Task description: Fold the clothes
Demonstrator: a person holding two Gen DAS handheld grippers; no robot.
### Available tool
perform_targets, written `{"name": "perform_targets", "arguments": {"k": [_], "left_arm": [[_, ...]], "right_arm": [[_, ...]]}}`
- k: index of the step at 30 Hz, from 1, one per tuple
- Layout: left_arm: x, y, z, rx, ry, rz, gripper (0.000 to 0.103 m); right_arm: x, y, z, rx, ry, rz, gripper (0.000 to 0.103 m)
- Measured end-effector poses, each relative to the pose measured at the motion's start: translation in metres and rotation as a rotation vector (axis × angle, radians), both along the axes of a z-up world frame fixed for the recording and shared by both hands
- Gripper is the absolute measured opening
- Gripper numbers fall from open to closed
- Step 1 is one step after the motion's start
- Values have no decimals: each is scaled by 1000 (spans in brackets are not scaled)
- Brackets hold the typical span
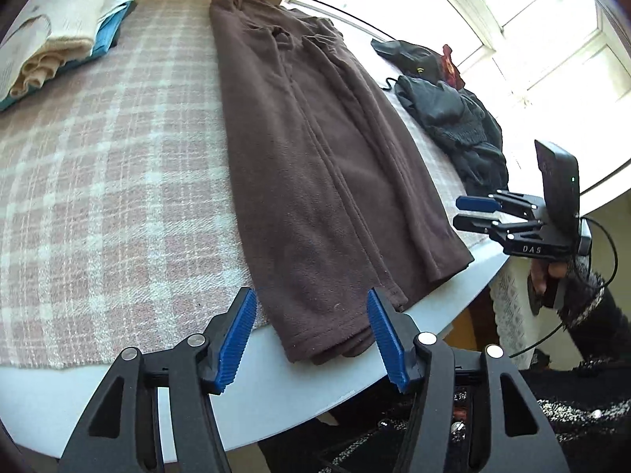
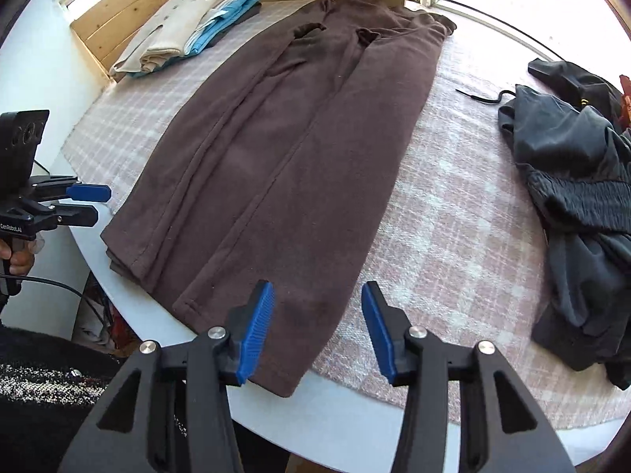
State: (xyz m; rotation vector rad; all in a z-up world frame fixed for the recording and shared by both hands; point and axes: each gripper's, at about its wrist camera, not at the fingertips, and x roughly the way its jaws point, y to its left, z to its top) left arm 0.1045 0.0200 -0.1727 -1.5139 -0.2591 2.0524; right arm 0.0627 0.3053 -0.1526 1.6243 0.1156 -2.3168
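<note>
Fleece, brown and long, lies stretched on the desk [image 2: 355, 414]: the brown garment [image 2: 284, 149] runs lengthwise away from the person, its near hem at the rounded desk edge and its far end up by the window. It is already narrowed, with side panels laid inward along its length, though how many layers lie underneath I cannot tell for sure.

Both tongs hover just off the near hem with jaws apart and nothing between them. The left tongs [image 1: 311, 335] face the hem's left corner; the right tongs [image 2: 317, 327] face its right corner, so each hand is nearer its own corner. Any further fold would likely run across the long axis, bringing the hem toward the far end.

A pink-and-white plaid cloth [image 1: 98, 165] covers most of the desk. A folded stack [image 2: 185, 39] of cream and blue items sits at the far left; a dark crumpled heap [image 2: 572, 181] lies to the right. Strong daylight pours in from the window [image 1: 493, 12].
</note>
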Motion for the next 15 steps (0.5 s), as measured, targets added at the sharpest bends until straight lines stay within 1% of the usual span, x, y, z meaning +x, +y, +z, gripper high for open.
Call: {"name": "perform_targets", "arguments": {"k": [6,10,15], "left_arm": [[3,17,-17,-71,-66,32,56],[8,32,-16,-138,-47,25,56],[12,48,-15,-228,-40,22,52]], "right_arm": [[3,6,-24,-15,-43,-14,46],[6,13,-26,-55,-50,-39,46],[7,19,-26,-76,-59,-42,47]]}}
